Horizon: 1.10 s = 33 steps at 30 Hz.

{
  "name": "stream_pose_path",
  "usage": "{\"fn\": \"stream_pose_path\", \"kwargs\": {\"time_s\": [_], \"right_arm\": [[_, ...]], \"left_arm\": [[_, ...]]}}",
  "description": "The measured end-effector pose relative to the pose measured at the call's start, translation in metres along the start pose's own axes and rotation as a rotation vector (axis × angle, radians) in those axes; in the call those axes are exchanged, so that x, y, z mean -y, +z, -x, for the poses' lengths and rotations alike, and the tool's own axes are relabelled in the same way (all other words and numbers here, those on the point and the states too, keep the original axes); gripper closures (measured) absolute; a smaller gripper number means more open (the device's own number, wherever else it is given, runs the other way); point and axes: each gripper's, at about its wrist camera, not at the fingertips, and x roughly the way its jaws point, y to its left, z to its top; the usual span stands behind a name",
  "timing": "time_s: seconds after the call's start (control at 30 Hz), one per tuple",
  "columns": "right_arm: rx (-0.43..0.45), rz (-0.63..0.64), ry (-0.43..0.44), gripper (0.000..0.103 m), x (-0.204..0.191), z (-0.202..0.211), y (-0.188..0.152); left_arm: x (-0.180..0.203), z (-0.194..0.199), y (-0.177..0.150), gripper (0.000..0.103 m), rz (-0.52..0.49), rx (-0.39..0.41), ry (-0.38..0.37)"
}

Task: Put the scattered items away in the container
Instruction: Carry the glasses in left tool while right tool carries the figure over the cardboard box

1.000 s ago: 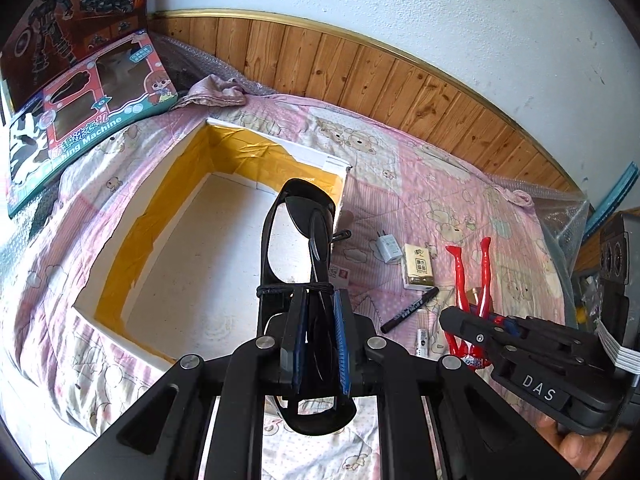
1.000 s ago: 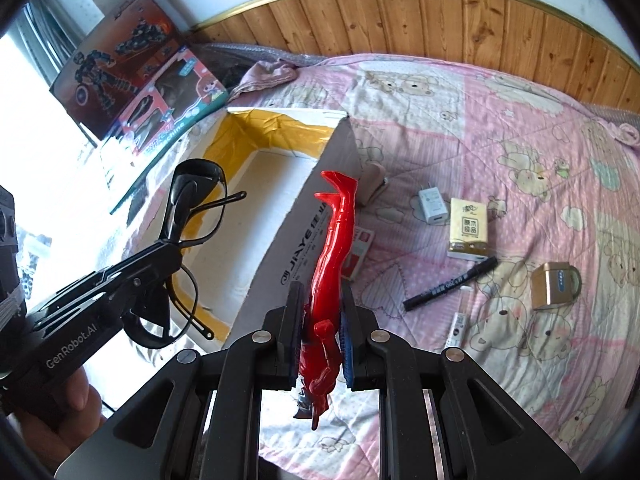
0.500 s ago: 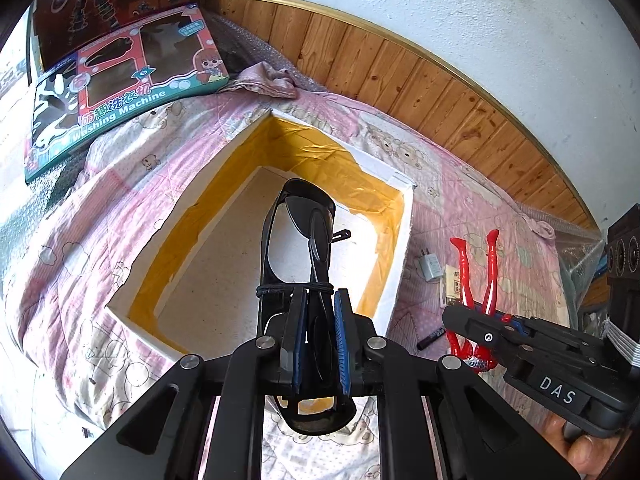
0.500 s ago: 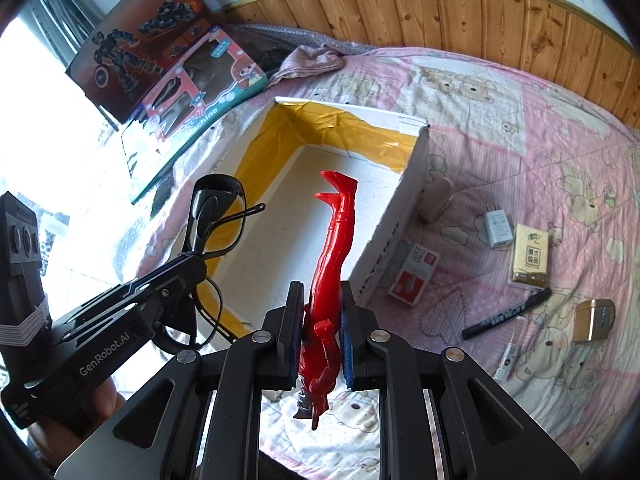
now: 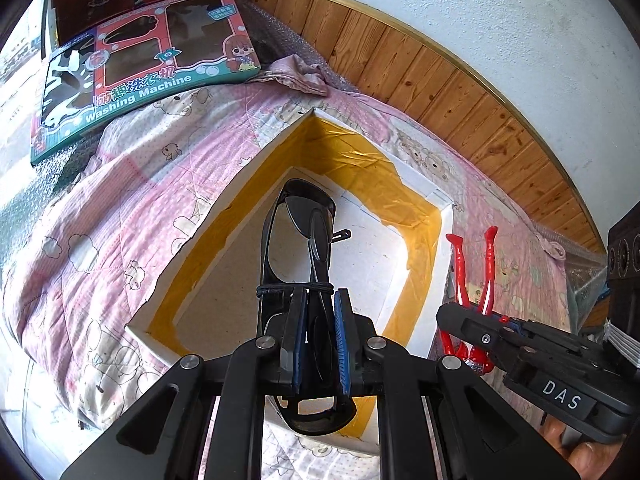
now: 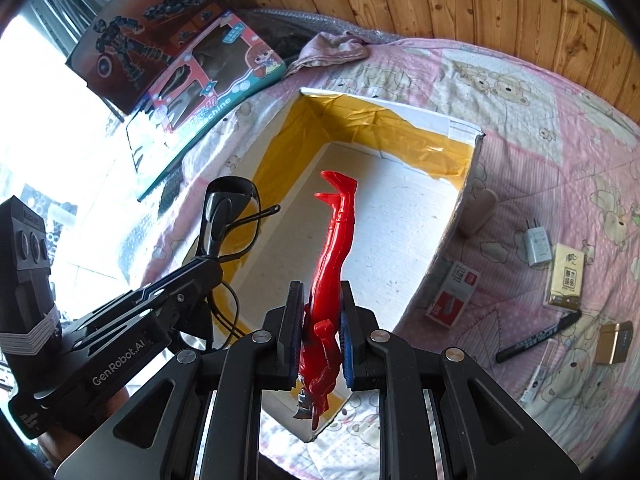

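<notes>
My left gripper is shut on black folded glasses, held above the open white box with yellow taped walls. The right gripper is shut on a red toy figure, legs pointing forward over the box floor. In the left wrist view the red figure hangs in the right gripper over the box's right wall. The right wrist view shows the glasses in the left gripper above the box's left side.
On the pink quilt right of the box lie a red-white card box, a white charger, a yellow pack, a black marker and a gold padlock. Toy boxes lean at the back left; wood panelling behind.
Both grippers have travelled left with their loads, from beside the scattered items to above the box. The box now sits centred under both.
</notes>
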Motion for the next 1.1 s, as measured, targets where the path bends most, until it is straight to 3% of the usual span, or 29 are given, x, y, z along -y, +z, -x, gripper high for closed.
{"fn": "stream_pose_path", "kwargs": {"time_s": [0.7, 1.1], "right_arm": [[0.004, -0.093, -0.038, 0.086, 0.037, -0.045, 0.053], [-0.061, -0.093, -0.048, 0.086, 0.045, -0.085, 0.064]], "left_arm": [[0.022, -0.066, 0.063, 0.089, -0.085, -0.052, -0.016], [0.023, -0.126, 0.077, 0.089, -0.143, -0.129, 0.035]]}}
